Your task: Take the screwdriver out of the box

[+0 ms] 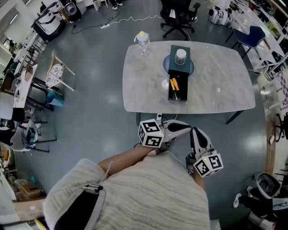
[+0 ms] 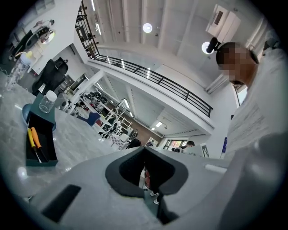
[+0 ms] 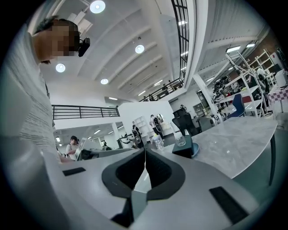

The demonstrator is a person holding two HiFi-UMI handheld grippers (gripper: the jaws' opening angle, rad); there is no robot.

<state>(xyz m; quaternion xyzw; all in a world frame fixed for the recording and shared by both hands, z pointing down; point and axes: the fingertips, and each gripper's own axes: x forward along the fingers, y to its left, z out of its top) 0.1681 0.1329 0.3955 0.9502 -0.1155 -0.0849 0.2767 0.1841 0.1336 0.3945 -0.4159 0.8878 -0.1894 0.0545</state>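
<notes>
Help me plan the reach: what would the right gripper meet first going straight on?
Probably the bottle near the far edge; the right gripper, shut, seems to point level over the table, left of the box. Depth unclear.

Looks like a big open robotics lab or workshop hall, definitely not anybody's home. There's a super high white ceiling with round ceiling lights (image 3: pixel 97 6), an upper walkway with a black metal railing (image 2: pixel 157 81), and tall metal shelving racks (image 3: pixel 243 63) further back. The polished grey-blue floor (image 1: pixel 99 121) has a white cable (image 1: pixel 121 20) trailing across it. A black swivel office chair (image 1: pixel 177 18) and a blue chair (image 1: pixel 252 36) sit round a pale grey marble-look desk (image 1: pixel 216 90). Cluttered workbenches (image 1: pixel 18 90) line the left side, white machine gear (image 1: pixel 265 188) sits bottom right, and a person at a laptop (image 3: pixel 74 144) is way off in the distance.
</notes>
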